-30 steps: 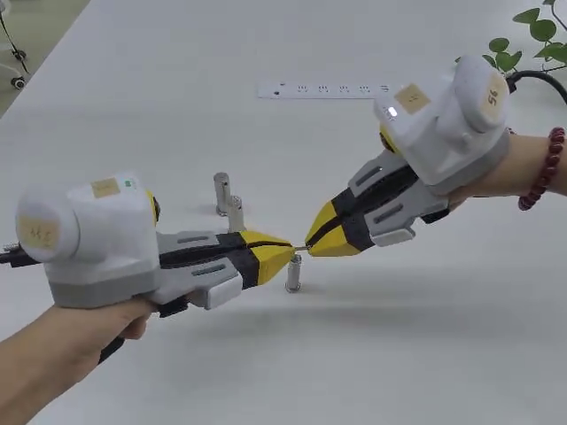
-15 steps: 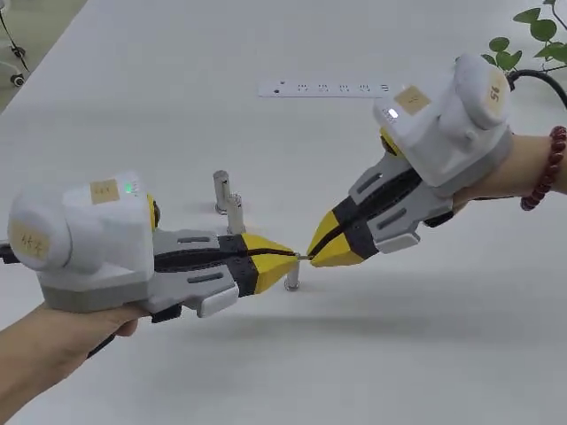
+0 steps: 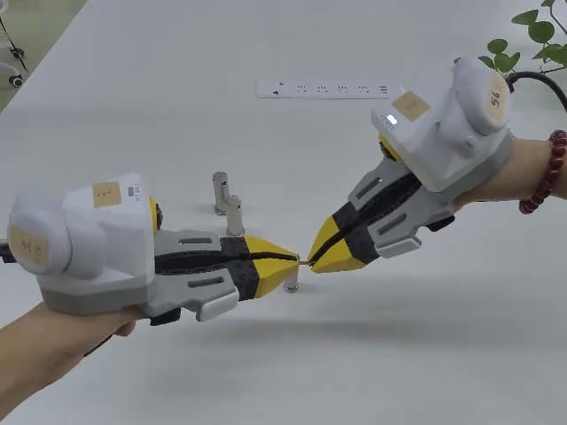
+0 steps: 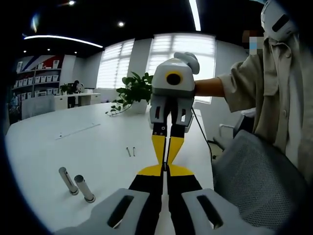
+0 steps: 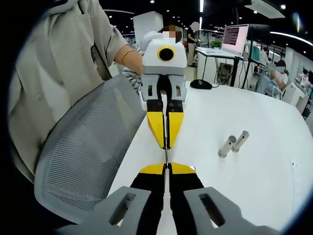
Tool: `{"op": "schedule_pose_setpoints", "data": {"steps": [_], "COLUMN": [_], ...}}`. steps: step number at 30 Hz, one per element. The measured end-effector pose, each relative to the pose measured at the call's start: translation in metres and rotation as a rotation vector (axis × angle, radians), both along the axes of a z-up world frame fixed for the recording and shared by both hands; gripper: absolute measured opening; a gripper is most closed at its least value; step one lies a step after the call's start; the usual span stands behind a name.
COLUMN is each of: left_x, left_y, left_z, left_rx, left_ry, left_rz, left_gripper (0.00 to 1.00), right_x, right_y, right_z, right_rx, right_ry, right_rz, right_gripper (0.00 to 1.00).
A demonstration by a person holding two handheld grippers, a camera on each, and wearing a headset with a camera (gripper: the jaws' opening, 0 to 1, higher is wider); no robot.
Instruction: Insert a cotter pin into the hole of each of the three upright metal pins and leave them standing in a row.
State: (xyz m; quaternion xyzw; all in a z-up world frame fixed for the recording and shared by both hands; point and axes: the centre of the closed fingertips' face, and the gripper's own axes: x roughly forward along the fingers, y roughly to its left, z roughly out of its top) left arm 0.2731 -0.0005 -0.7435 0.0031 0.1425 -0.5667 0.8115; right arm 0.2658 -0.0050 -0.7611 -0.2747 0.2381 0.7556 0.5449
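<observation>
Thin metal wire, the cotter pin (image 3: 304, 261) lies level in the air above the white table (image 3: 177, 106), spanning the short gap between the two yellow-tipped grippers, which meet nose to nose. The left gripper (image 3: 294, 258) comes in from the left of the head view with its jaws pressed together on one end of the cotter pin. The right gripper (image 3: 314, 260) slants down from the upper right, its jaws likewise closed to a point on the other end. In the right gripper view the cotter pin shows as a fine line running from that gripper's own tips to the tips facing it. Just below the left gripper's tip, one metal pin (image 3: 291, 285) stands upright on the table, its top partly hidden by the yellow jaw. Two more metal pins (image 3: 229, 204) stand upright close together, behind and to the left of it, well apart from the grippers. In the left gripper view, two loose cotter pins (image 4: 130, 152) lie flat on the table further off. A white power strip (image 3: 323, 88) lies near the far side of the table, and a leafy plant (image 3: 532, 35) sits at its far right corner. A grey mesh chair (image 5: 83, 156) stands beside the table.
</observation>
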Motion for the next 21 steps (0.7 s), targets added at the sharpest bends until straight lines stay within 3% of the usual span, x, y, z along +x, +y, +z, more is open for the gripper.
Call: {"op": "schedule_pose_setpoints", "data": {"steps": [6, 13, 21], "left_x": [0.001, 0.004, 0.006], "left_y": [0.0, 0.005, 0.011], "left_z": [-0.001, 0.0, 0.001], "left_rx": [-0.008, -0.017, -0.032], "left_ry": [0.014, 0.009, 0.012], "left_rz": [0.021, 0.056, 0.108], "left_gripper": [0.01, 0.16, 0.28], "right_x": [0.001, 0.002, 0.007], "right_y": [-0.001, -0.006, -0.013], "right_z": [-0.001, -0.007, -0.012], "right_rx": [-0.015, -0.047, -0.096], "right_ry": [-0.026, -0.035, -0.033], "right_rz": [-0.001, -0.012, -0.072], "right_gripper": [0.02, 0.02, 0.02]}}
